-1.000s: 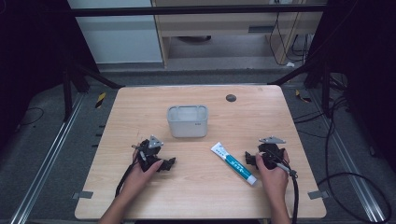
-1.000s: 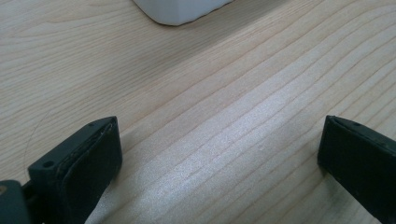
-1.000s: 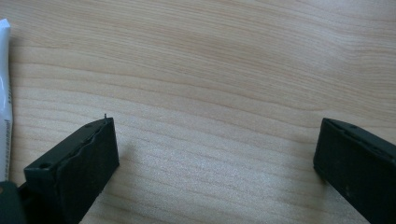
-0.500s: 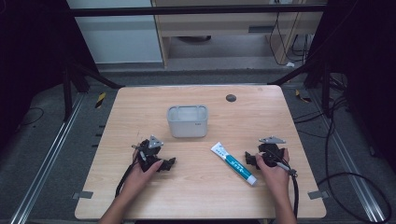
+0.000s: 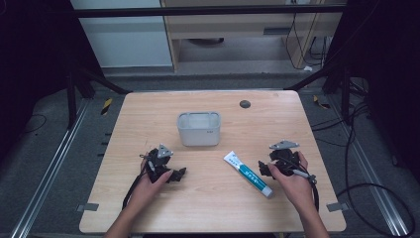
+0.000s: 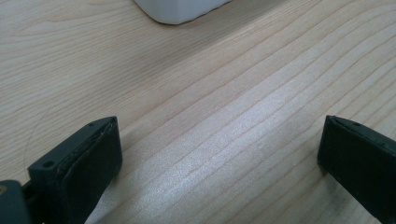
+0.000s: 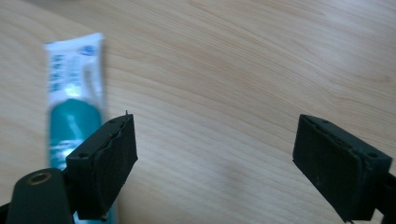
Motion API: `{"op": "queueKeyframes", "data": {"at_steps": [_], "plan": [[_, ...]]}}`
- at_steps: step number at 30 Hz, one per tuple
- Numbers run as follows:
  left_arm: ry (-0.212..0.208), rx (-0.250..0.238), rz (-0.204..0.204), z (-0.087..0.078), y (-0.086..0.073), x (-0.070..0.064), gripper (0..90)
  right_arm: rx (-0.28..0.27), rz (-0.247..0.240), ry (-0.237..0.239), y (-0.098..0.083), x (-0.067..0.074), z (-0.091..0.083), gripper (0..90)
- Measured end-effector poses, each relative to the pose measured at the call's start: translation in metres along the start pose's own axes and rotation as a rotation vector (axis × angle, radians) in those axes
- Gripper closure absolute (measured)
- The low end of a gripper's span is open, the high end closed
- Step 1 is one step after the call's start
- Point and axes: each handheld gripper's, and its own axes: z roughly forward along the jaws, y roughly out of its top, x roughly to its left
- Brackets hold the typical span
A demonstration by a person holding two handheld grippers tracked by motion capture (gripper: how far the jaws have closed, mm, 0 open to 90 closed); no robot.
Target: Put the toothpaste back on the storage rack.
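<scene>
A: High view first. We see the table (image 5: 213,208) with the tub (image 5: 199,128) above the middle, and the tube (image 5: 247,174) lying slantwise right of the middle. Our right gripper (image 5: 273,166) sits just right of the tube, apart from it.

B: And what has changed? Against the earlier pictures, our right hand (image 5: 292,181) has lifted a little and the plate on that gripper sits higher in the frame. Our left gripper (image 5: 171,173) at the lower left of the middle looks the same, resting near the table.

A: Left gripper view next. Its jaws stand wide, bare wood between them, and a corner of the tub (image 6: 180,10) shows at the top edge.

B: So that one holds nothing. Right gripper view?

A: The tube (image 7: 74,102) lies at the left of the frame, partly behind the left jaw, blurred. The jaws have just been closing a little, yet they stand well apart with only wood between them. Nothing is gripped.

B: Then we judge the right hand is starting its reach for the tube. The tube lies outside the gap, so we need to shift toward it before closing.

A: And the tub stands open, well apart from the tube, likely where the tube goes.
</scene>
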Motion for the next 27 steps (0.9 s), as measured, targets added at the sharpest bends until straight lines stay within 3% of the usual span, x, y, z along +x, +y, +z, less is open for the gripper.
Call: {"op": "queueKeyframes", "data": {"at_steps": [3,7,17,27], "plan": [[-0.003,-0.002,0.002,0.000,0.000,0.000,0.0,0.034,-0.053,0.024,0.010,0.012,-0.007,15.0],[-0.003,-0.001,0.003,0.000,-0.001,0.000,0.0,0.081,-0.068,0.050,0.018,0.021,-0.007,19.8],[-0.003,-0.002,0.003,0.000,-0.001,0.000,0.0,0.134,-0.182,0.102,0.038,0.047,-0.003,33.2],[-0.003,-0.002,0.003,0.000,-0.001,0.000,0.0,0.165,-0.215,0.134,0.054,0.059,0.000,37.6]]}}
